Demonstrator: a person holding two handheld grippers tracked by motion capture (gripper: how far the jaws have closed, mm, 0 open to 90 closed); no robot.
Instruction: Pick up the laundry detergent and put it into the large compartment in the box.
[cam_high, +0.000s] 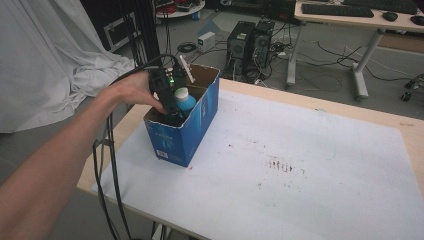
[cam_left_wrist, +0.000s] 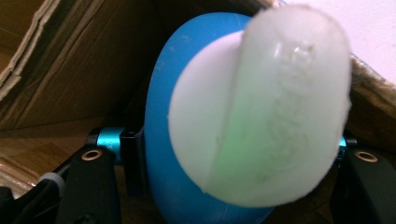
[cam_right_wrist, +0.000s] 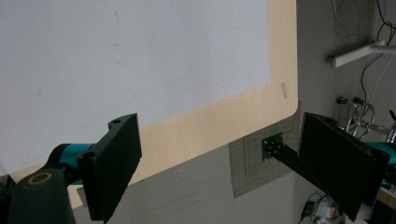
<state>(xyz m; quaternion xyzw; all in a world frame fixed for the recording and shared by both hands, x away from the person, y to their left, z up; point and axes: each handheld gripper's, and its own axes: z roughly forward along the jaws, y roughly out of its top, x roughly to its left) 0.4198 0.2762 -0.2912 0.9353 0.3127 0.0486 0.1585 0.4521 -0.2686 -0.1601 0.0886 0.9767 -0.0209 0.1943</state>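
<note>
A blue bottle (cam_high: 187, 103) with a white cap (cam_high: 181, 93) stands inside an open blue cardboard box (cam_high: 200, 125) at the table's far left. A person's left hand holds my left gripper (cam_high: 174, 106) down in the box, at the bottle's side. In the left gripper view the bottle (cam_left_wrist: 161, 140) and its cap (cam_left_wrist: 261, 107) sit between the two black jaws, and my left gripper (cam_left_wrist: 233, 156) is shut on the bottle's body. My right gripper (cam_right_wrist: 222, 123) hangs open above a rounded table corner, with nothing between its jaws.
A white mat (cam_high: 300, 165) covers most of the wooden table (cam_right_wrist: 210, 121). The box's brown inner walls (cam_left_wrist: 70, 70) close in around the bottle. Black cables (cam_high: 107, 165) trail off the table's left edge. Computer towers (cam_high: 250, 42) and a white cloth (cam_high: 45, 55) lie beyond.
</note>
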